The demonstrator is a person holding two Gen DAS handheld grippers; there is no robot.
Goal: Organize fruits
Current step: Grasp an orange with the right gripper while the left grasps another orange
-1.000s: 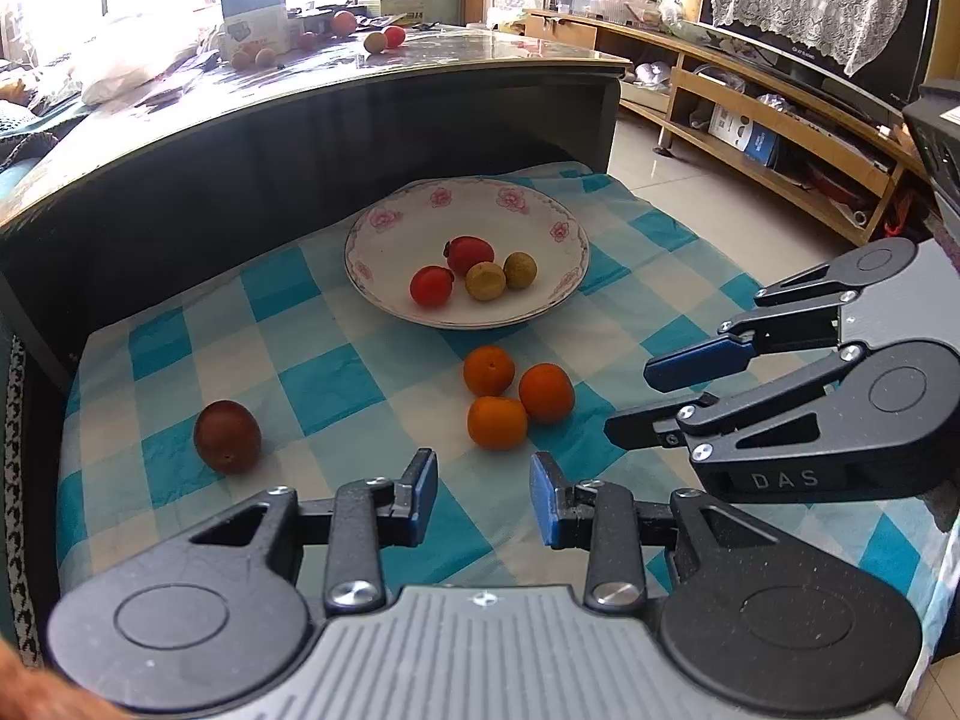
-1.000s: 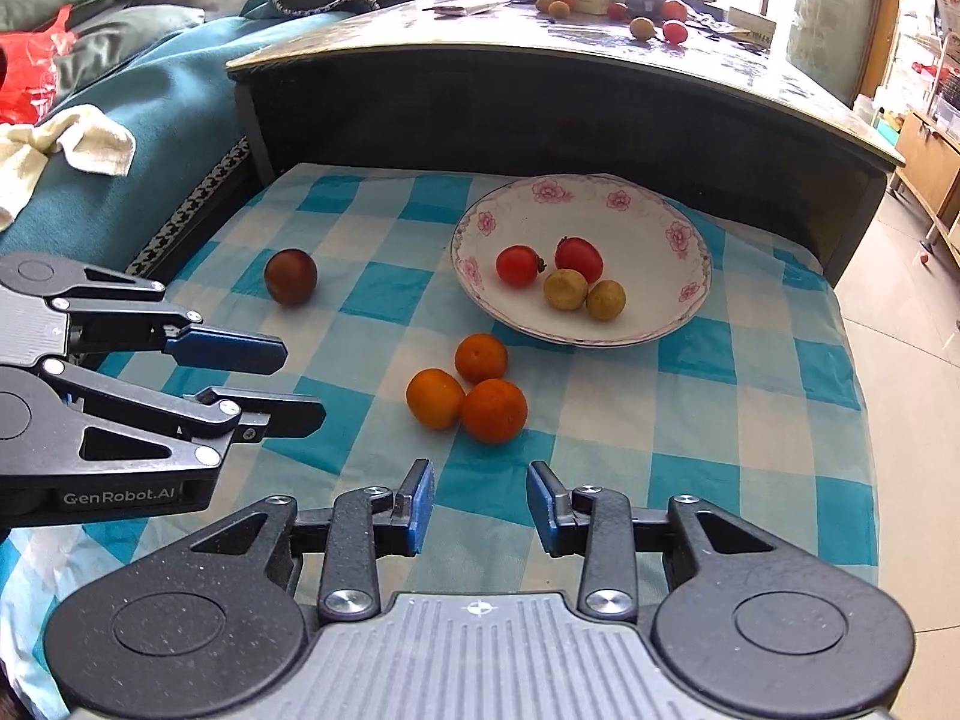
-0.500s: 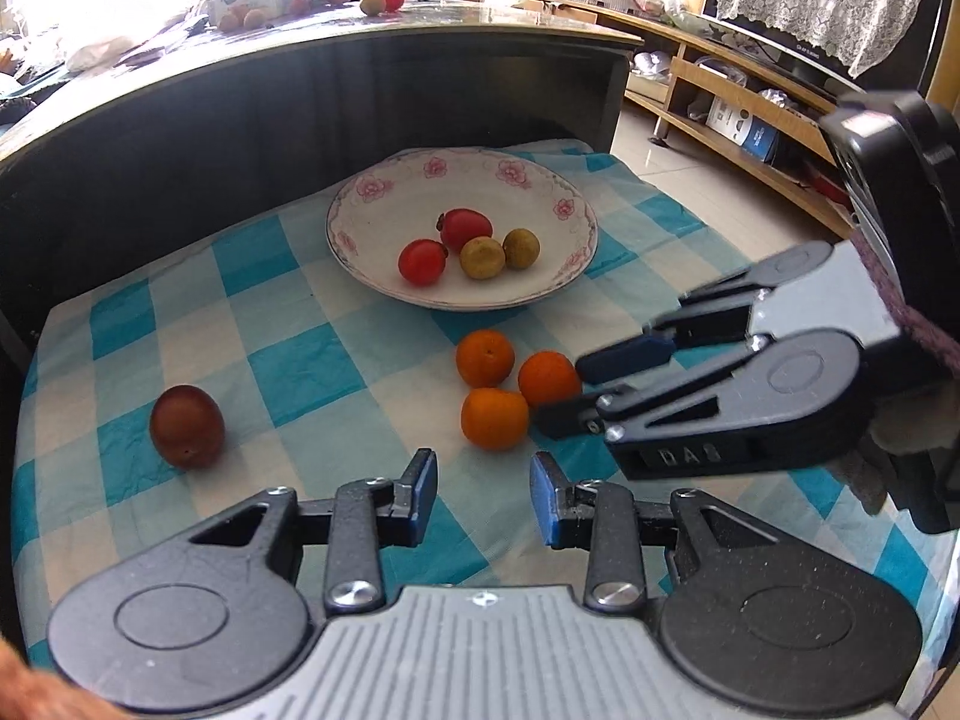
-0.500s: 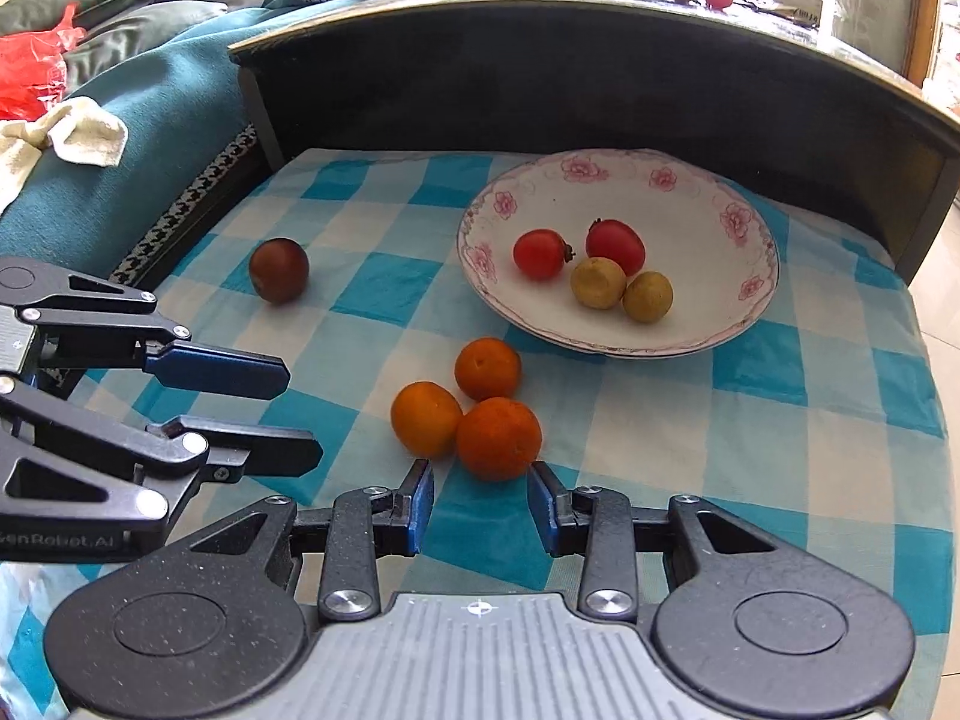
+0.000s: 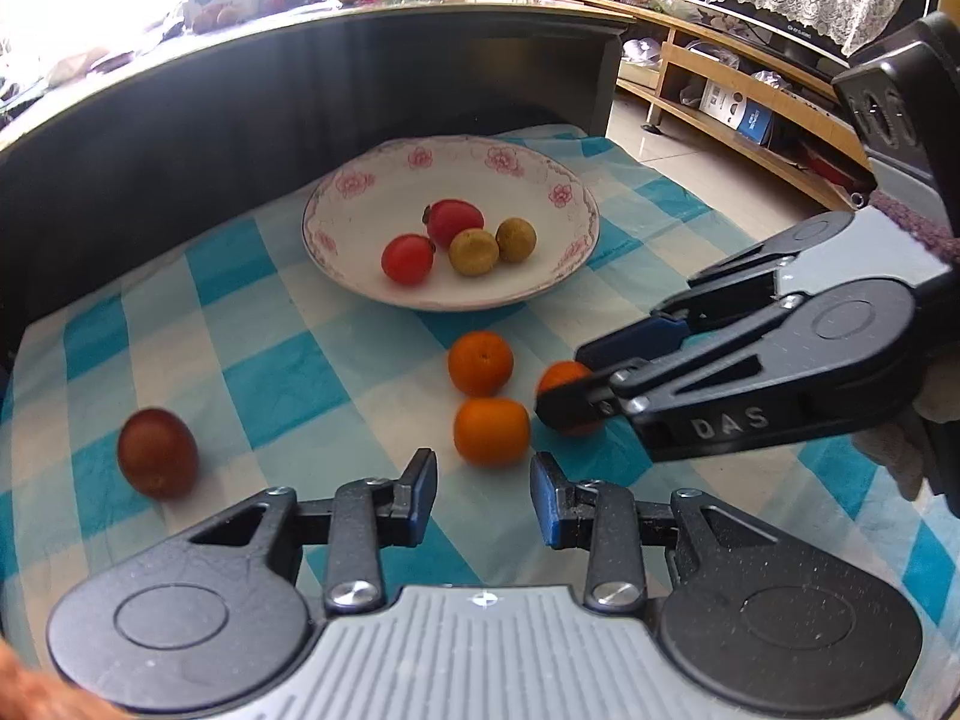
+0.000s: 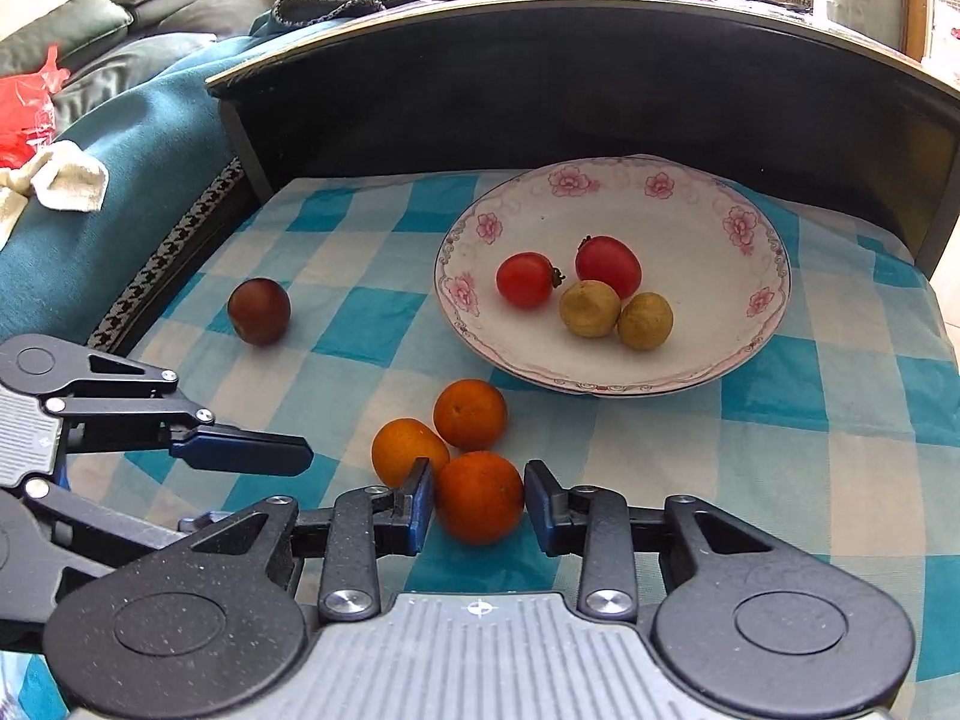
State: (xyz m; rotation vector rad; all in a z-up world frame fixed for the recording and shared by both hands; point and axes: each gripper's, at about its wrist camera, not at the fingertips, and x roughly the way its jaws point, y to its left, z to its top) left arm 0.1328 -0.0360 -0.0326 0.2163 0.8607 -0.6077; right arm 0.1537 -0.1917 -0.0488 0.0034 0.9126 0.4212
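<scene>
Three oranges lie on the checked cloth (image 6: 780, 450) in front of a flowered plate (image 6: 762, 300) that holds two red and two yellow-brown fruits. My right gripper (image 6: 478, 501) is open, its fingers on either side of the nearest orange (image 6: 478, 495), close to it. The same orange (image 5: 561, 378) shows between its fingers in the left wrist view. The other two oranges (image 6: 410, 450) (image 6: 470, 414) sit just behind. A dark red fruit (image 6: 258, 311) lies alone at the left. My left gripper (image 5: 483, 489) is open and empty, just short of an orange (image 5: 491, 431).
A dark curved table edge (image 6: 540, 60) rises behind the cloth, with more fruit and a carton on top. A teal sofa (image 6: 120, 138) with a white cloth stands at the left. Wooden shelves (image 5: 750, 96) stand at the right. The cloth's front edge is near me.
My right gripper has moved forward and down until its open fingers flank the nearest orange. My left gripper has edged forward toward the oranges. The fruit has not moved.
</scene>
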